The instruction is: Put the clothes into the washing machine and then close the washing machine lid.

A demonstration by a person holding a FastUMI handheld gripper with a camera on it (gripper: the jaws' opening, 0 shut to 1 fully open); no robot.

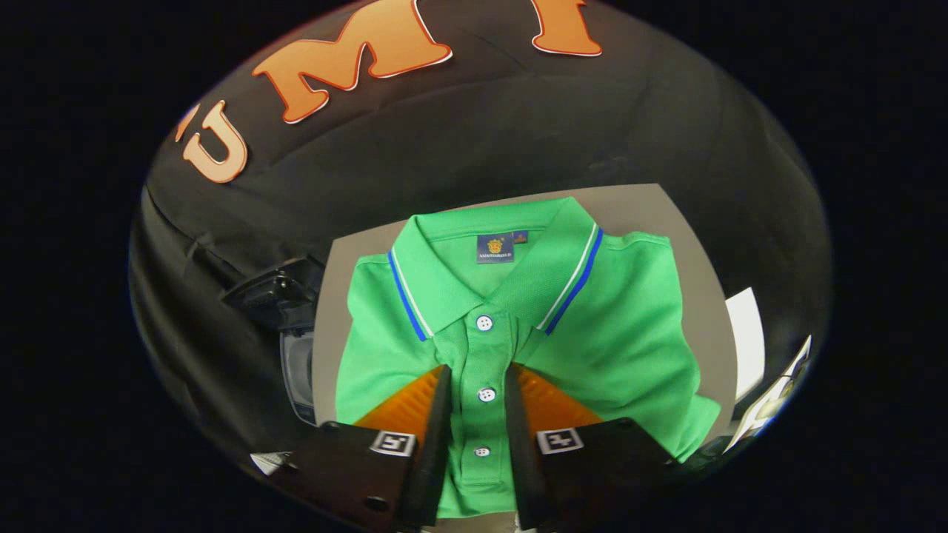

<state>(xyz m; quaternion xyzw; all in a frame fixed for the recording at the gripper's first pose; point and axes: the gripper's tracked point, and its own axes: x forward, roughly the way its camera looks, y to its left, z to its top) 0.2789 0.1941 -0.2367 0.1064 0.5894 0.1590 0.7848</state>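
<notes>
Green polo shirt (592, 326) is seen lying flat and folded on the grey table (666, 215), under and beyond the tongs (478, 414). Nothing appears loaded yet; loading and closing the lid are left. The fingers (437, 437) are held apart, grasping nothing, astride the button strip (485, 392).

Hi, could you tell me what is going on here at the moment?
A person's hand-held gripper is poised over a folded green polo shirt lying on a grey table. Its two fingers are parted, one on each side of the buttoned placket, and whether they touch the fabric cannot be told. The shirt has not been lifted yet.
</notes>
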